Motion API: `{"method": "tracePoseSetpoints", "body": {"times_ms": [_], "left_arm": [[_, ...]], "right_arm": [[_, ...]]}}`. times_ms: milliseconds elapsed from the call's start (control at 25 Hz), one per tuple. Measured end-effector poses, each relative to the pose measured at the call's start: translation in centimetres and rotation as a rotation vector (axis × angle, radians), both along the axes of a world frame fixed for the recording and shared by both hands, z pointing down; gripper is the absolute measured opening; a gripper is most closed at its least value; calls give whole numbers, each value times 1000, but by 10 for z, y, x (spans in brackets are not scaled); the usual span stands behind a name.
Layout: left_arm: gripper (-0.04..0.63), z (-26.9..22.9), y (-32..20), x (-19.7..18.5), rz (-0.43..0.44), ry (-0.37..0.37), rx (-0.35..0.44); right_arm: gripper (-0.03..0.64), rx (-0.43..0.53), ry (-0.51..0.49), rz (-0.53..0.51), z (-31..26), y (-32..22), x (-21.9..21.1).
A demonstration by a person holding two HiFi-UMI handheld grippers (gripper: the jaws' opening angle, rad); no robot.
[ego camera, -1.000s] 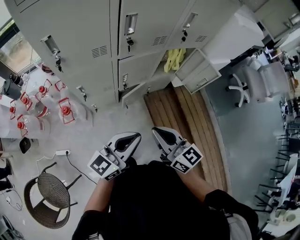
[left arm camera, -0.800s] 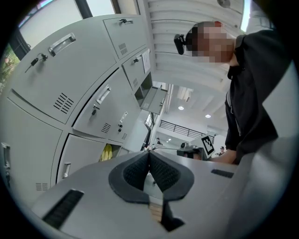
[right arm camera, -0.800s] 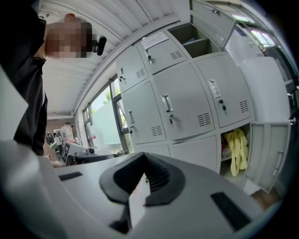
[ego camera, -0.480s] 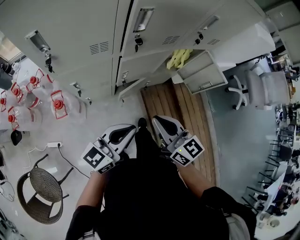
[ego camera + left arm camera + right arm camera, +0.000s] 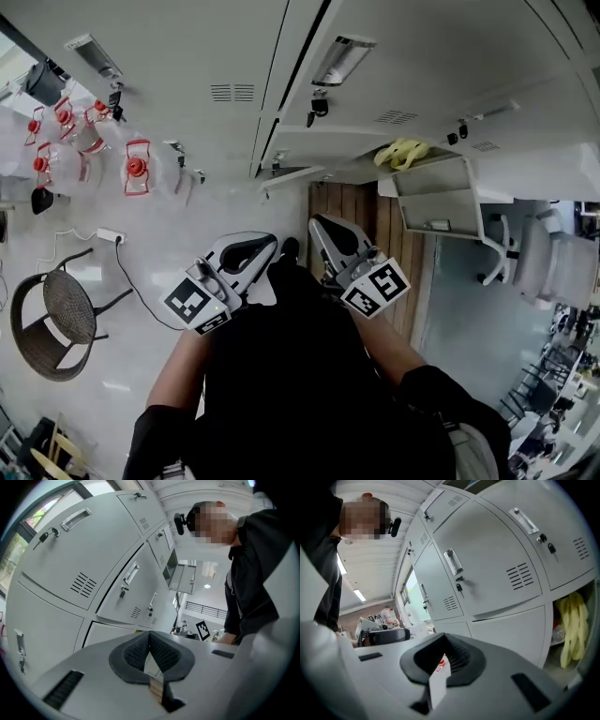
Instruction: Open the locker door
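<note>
Left gripper (image 5: 267,248) and right gripper (image 5: 323,230): fingers (image 5: 165,654) clenched, empty. Unclench one before hooking the locker door (image 5: 422,66) by its handle (image 5: 342,59).

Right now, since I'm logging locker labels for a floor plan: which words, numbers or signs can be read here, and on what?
No text can be read anywhere.
The marker cubes on the left gripper and right gripper: square black-and-white patterns, no letters.
The water jugs: any label is too small to read.
The locker doors: no readable number or nameplate.
</note>
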State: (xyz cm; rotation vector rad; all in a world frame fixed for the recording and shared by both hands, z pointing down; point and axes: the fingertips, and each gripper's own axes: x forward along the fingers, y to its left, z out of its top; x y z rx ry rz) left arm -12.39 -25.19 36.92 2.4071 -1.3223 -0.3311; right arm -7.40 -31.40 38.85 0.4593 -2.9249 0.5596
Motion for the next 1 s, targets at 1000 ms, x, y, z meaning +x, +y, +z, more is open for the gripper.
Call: {"method": "tracePoseSetpoints", "body": {"times_ms": [1000], "left_arm": [[11,126,-41,-56,-298,28,-104]], "right_arm": [[11,12,60,-87,136,-71,-52]]}}
